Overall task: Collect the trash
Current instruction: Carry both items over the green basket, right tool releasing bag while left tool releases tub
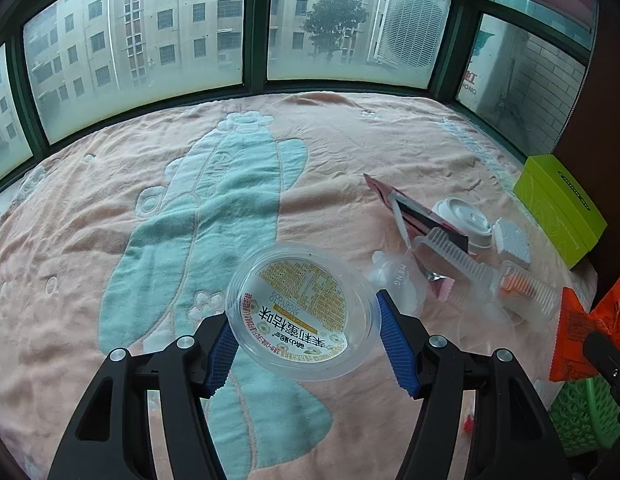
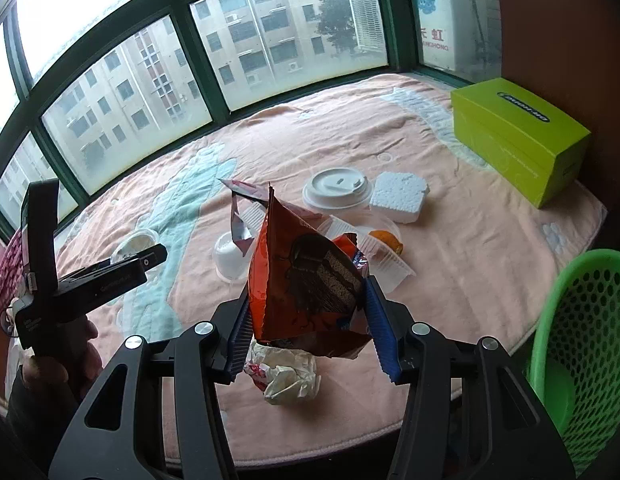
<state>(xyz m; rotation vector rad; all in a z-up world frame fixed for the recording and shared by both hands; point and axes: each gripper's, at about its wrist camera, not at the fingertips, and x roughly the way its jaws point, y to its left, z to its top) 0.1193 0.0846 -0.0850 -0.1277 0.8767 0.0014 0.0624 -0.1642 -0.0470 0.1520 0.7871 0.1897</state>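
Observation:
My left gripper (image 1: 304, 320) is shut on a clear round plastic cup with a printed yellow label (image 1: 298, 280), which is lifted above the pink blanket (image 1: 90, 240). My right gripper (image 2: 308, 292) is shut on an orange cake wrapper (image 2: 302, 264), held above a crumpled white paper (image 2: 286, 372). In the right wrist view the left gripper (image 2: 150, 258) shows at the left with its cup (image 2: 136, 242). The orange wrapper (image 1: 578, 332) shows at the right edge of the left wrist view.
More trash lies mid-blanket: a white lid (image 2: 336, 190), a foam block (image 2: 398, 196), clear ribbed trays (image 2: 386, 272), a small white cup (image 2: 230, 256) and a pink wrapper (image 2: 242, 216). A green mesh basket (image 2: 582, 320) stands at the right. A green box (image 2: 518, 136) sits far right.

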